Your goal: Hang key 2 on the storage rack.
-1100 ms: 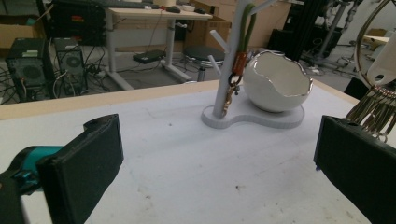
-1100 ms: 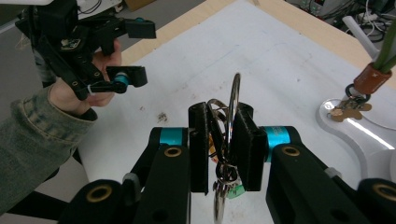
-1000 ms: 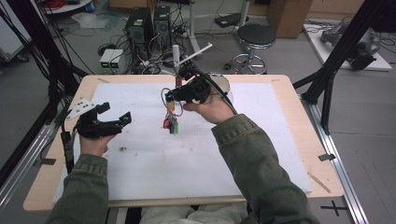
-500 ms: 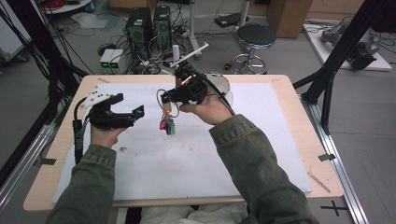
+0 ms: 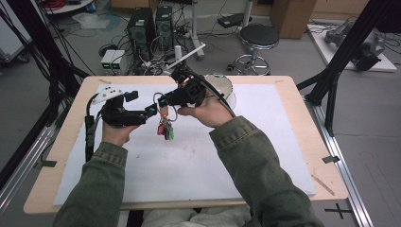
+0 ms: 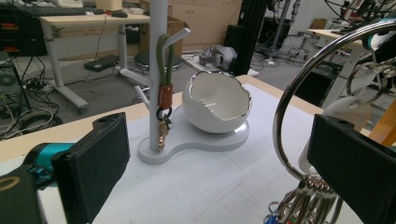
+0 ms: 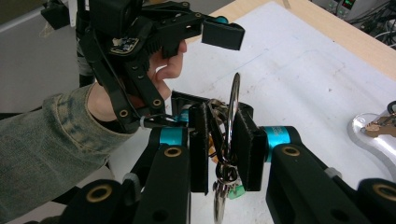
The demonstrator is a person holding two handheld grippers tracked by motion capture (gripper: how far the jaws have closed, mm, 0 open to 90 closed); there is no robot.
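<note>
My right gripper [image 5: 163, 101] [image 7: 219, 116] is shut on a large silver key ring [image 7: 232, 107], held upright above the white mat. A bunch of keys with coloured tags [image 5: 165, 131] hangs from the ring. My left gripper [image 5: 142, 103] [image 6: 224, 135] is open, and its jaws have just been closing a little. The key ring [image 6: 292, 112] stands between them, close to the right pad [image 6: 355, 168], and neither pad presses on it. Beyond is a white key stand [image 6: 156, 70] with a green lanyard [image 6: 162, 56] on its peg and an eggshell-shaped bowl [image 6: 217, 100].
The key stand [image 5: 189, 53] and its bowl [image 5: 222, 85] sit at the table's far edge. A white mat [image 5: 265, 142] covers most of the table. Black frame posts [image 5: 340, 71] stand at both sides. A stool [image 5: 257, 38] and computer towers [image 5: 146, 28] are on the floor beyond.
My left gripper has moved right and up, from the mat's left side to the key ring. The right gripper has stayed put with the keys.
</note>
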